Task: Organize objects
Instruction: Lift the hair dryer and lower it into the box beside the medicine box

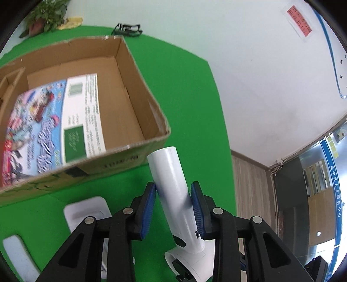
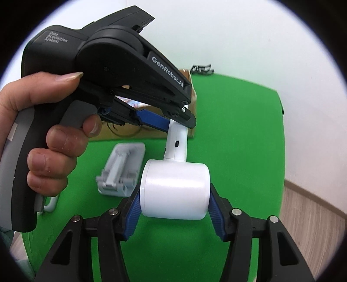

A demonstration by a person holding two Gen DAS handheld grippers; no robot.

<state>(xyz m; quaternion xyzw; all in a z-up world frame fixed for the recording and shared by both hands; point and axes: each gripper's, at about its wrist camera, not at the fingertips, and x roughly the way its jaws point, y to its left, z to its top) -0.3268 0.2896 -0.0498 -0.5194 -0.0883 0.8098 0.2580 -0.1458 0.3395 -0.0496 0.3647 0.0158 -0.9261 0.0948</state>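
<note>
A white device with a round handle and a drum-shaped head hangs above the green table. My left gripper is shut on the handle, its blue pads pressed on both sides. In the right wrist view the left gripper shows from the side, held by a person's hand. My right gripper is shut on the two flat ends of the head. The open cardboard box stands just beyond the handle's tip, with a colourful printed box lying inside.
A grey moulded holder lies on the table below the device. A white object sits at the near left. A black item and a potted plant are at the table's far edge. The table edge drops off on the right.
</note>
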